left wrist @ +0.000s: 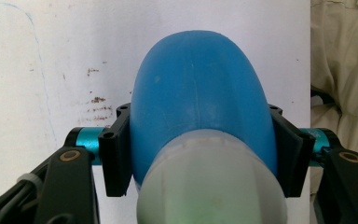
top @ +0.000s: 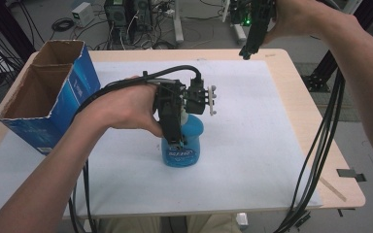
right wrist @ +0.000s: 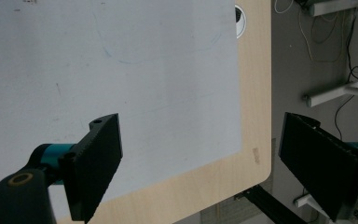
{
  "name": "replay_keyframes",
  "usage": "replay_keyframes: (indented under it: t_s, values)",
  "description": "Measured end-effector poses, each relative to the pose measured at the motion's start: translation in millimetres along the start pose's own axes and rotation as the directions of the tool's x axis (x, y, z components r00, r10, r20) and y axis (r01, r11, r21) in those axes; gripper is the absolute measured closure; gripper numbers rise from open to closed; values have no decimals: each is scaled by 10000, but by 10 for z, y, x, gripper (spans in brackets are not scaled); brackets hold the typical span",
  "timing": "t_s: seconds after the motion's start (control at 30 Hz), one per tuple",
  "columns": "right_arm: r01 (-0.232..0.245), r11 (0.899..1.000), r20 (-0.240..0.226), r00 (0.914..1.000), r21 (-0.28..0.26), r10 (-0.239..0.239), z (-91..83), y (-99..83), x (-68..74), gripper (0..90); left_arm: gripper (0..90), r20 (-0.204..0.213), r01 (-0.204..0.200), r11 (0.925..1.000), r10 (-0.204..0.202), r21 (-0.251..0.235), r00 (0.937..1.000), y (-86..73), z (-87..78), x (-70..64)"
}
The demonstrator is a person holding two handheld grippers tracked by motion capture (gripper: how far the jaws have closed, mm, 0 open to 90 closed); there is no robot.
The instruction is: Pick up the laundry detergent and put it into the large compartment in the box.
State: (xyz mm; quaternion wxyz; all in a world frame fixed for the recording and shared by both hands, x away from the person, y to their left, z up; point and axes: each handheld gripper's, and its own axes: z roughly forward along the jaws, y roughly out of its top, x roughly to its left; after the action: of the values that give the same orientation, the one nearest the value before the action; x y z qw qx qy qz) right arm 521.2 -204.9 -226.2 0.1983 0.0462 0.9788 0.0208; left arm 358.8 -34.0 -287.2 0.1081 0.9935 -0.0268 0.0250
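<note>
A blue plastic bottle (top: 183, 148) with a pale top stands upright in the middle of the white sheet (top: 252, 145). My left gripper (top: 176, 141) comes down from above and is shut on its shoulders. In the left gripper view both black jaws press the sides of the blue bottle (left wrist: 200, 102), and its whitish neck fills the foreground. My right gripper (top: 246, 52) hangs high over the table's far right edge, jaws pointing down. In the right gripper view my right gripper (right wrist: 200, 163) is wide open with nothing between its jaws.
An open blue cardboard box (top: 48, 94) stands at the table's left edge. The wooden table (top: 315, 145) shows bare along its right side. Black cables (top: 320, 145) trail down past the right edge. Computers and wiring sit on the floor beyond.
</note>
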Motion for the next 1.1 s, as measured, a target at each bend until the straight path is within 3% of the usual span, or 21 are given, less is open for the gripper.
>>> replay_keyframes:
  t_s: [0.6,1.1]
  values:
    - [-82,10000,-75,9999,4,82,17,-8,9,126,376,-189,-66,10000,68,74,9998,15,-4,-18]
    - [-125,9999,-71,9999,-48,124,19,-62,19,126,378,64,-177,9998,177,-4,9998,61,-82,-18]
